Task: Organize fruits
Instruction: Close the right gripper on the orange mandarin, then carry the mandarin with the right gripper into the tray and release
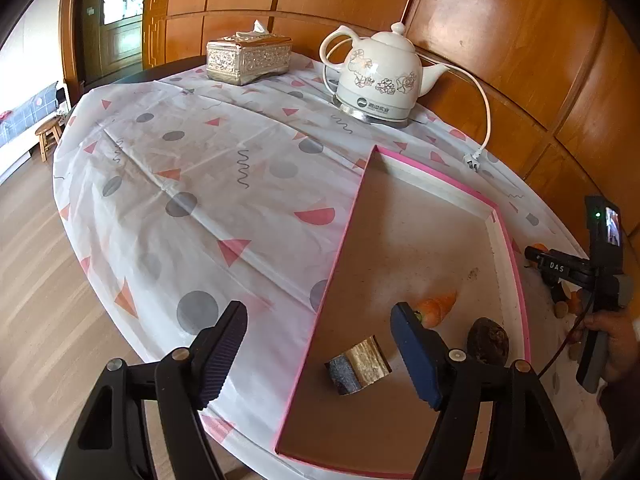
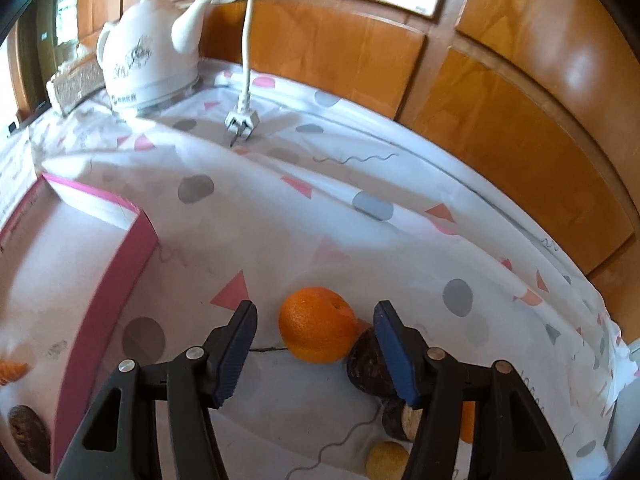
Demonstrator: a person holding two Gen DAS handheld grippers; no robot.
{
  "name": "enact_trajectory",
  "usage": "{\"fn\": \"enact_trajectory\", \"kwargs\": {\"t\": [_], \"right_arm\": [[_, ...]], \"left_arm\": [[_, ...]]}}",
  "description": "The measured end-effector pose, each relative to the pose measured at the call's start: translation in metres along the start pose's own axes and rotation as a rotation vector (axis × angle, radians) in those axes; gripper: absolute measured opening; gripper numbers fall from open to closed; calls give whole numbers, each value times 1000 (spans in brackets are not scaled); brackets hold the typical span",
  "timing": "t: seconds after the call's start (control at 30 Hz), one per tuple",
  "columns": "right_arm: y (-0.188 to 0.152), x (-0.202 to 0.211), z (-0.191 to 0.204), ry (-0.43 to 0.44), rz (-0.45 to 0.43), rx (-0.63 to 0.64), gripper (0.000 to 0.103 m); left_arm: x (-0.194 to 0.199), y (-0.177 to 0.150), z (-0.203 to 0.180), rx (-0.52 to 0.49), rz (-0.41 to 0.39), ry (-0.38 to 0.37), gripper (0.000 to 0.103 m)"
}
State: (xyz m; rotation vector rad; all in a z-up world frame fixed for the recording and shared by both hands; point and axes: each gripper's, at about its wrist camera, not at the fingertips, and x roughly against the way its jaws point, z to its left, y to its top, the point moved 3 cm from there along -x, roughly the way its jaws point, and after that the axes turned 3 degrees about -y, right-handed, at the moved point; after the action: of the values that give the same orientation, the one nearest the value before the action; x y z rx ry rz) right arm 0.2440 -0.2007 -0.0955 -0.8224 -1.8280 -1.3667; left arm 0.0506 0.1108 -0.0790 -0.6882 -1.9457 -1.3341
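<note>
Right tool half-hiding dark fruit

Both L gripper & R gripper level, jaws wide apart, empty.

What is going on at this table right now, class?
A person holding a gripper in each hand is sorting fruit into a pink-edged box. A carrot and a dark round fruit already lie inside it. The right gripper is open, its fingers either side of an orange on the tablecloth, beside more dark fruit. The left gripper hangs open and empty over the box's near edge.
</note>
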Motion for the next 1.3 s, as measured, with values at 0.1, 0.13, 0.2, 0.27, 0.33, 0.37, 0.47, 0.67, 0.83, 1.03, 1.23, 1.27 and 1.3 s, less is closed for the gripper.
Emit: {"fn": "enact_trajectory", "kwargs": {"t": [0.1,0.13,0.2,0.27,0.33,0.37,0.47,0.67,0.83,1.03,1.23,1.27,1.3], "right_arm": [[-2,-6,3,-16,4,26,46],[-2,-7,4,-16,7,29,42],[-3,-8,1,1,11,13,41],[-4,-7,0,10,17,5,40],[-6,-4,0,25,22,0,40],[-8,-2,1,38,22,-2,40],[-14,5,5,73,23,-12,40],[-25,30,10,128,1,-57,40],[-32,53,13,153,-29,-72,40],[-42,83,24,198,-62,-74,40],[-53,111,42,268,-92,-63,40],[-53,114,45,284,-93,-61,40],[-54,118,49,306,-95,-59,40]], "left_arm": [[0,0,0,1,4,1,75],[-1,-1,0,0,7,1,75],[0,-1,0,1,8,0,75],[0,-2,0,4,11,-3,75],[1,-2,-1,5,13,-6,75],[2,-2,-1,5,13,-7,75],[7,-4,-2,3,6,-8,75],[16,-6,-4,-1,-8,-16,75],[23,-7,-8,-16,-18,-28,76],[31,-8,-11,-28,-33,-41,77],[34,-9,-15,-40,-37,-48,79],[35,-10,-16,-43,-37,-49,79],[35,-10,-17,-47,-36,-52,79]]}}
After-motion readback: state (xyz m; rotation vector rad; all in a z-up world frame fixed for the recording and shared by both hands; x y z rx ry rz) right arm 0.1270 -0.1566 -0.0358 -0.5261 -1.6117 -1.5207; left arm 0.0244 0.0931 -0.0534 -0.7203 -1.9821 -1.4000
